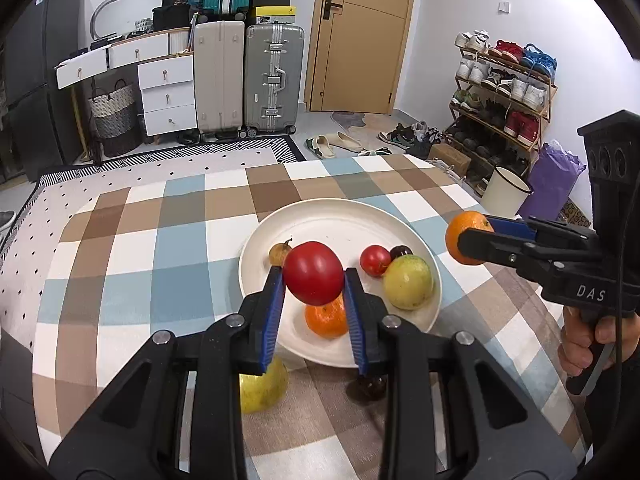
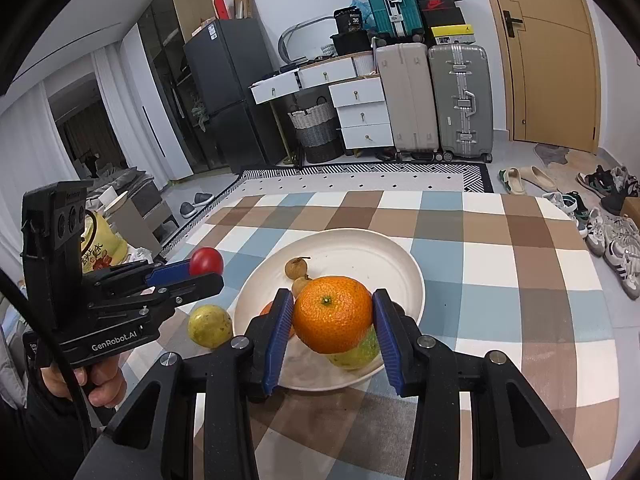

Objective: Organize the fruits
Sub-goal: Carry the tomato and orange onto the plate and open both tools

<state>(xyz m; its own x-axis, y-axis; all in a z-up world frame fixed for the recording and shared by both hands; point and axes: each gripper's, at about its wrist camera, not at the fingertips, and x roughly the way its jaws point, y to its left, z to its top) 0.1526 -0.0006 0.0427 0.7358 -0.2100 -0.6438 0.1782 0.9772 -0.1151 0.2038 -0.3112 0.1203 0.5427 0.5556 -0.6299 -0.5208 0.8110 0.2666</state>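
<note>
My left gripper (image 1: 314, 277) is shut on a large red tomato (image 1: 314, 272), held above the near side of a white plate (image 1: 340, 220). On the plate lie an orange (image 1: 326, 320), a green-yellow fruit (image 1: 408, 282), a small red tomato (image 1: 375, 260), a dark plum (image 1: 401, 251) and a small brown fruit (image 1: 278, 254). My right gripper (image 2: 333, 301) is shut on a second orange (image 2: 332, 314), held over the plate (image 2: 360, 248). A yellow-green fruit (image 2: 210, 326) lies on the cloth left of the plate. A dark fruit (image 1: 368, 386) sits by the plate's near rim.
The table wears a checked cloth (image 1: 180, 248); its far edge (image 1: 280, 164) drops to a rug. A hand (image 1: 584, 344) grips the right tool. Suitcases (image 1: 248, 80), drawers (image 1: 168, 92), a door (image 1: 360, 36), a shoe rack (image 1: 500, 96) and a white bin (image 1: 504, 190) stand beyond.
</note>
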